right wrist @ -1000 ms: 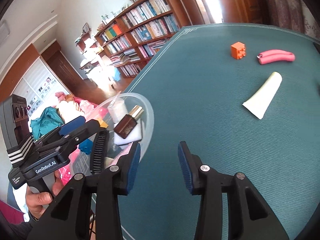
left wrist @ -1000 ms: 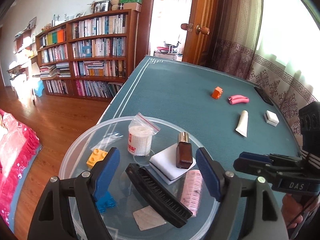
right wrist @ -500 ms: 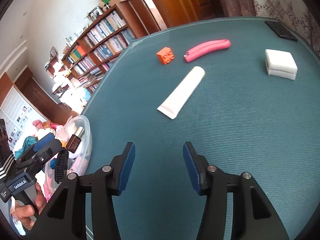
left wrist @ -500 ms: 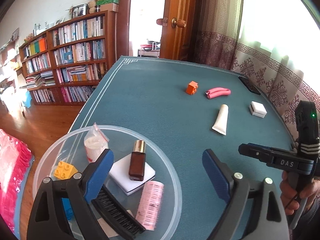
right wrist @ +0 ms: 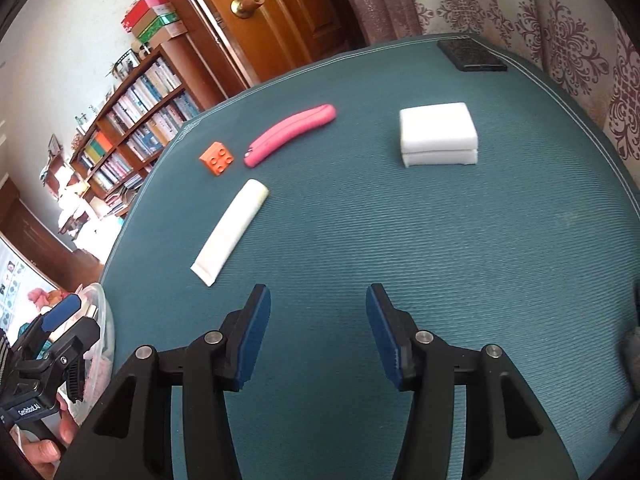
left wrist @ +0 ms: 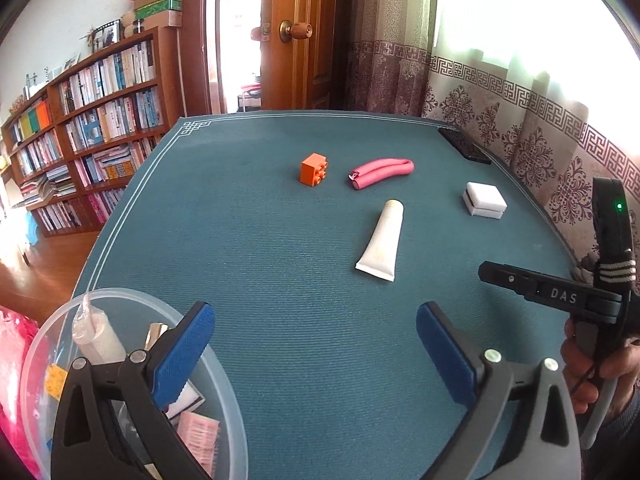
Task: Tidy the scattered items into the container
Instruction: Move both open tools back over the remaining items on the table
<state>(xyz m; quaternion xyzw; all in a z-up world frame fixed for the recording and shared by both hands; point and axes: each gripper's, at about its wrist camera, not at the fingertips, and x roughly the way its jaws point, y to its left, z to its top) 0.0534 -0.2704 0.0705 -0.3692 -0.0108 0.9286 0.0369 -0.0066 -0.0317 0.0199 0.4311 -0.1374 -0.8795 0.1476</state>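
On the teal table lie a white tube (left wrist: 382, 242) (right wrist: 231, 230), an orange toy brick (left wrist: 314, 169) (right wrist: 216, 158), a pink curved case (left wrist: 381, 172) (right wrist: 291, 134) and a white foam block (left wrist: 484, 200) (right wrist: 438, 134). A clear round container (left wrist: 230, 392) (right wrist: 105, 320) at the near left holds several items. My left gripper (left wrist: 314, 346) is open, its left finger over the container's rim. My right gripper (right wrist: 318, 334) is open above bare cloth, short of the tube and the foam block. Nothing sits between either pair of fingers.
A black phone (left wrist: 464, 145) (right wrist: 472, 55) lies at the table's far right edge by the curtain. Beyond the table's left edge stand a bookcase (left wrist: 88, 120) and wooden floor. A wooden door (left wrist: 296, 32) is behind the far edge.
Both grippers have swung right, away from the container and toward the scattered items. The container has slid to the left edge of both views. Both stay open.
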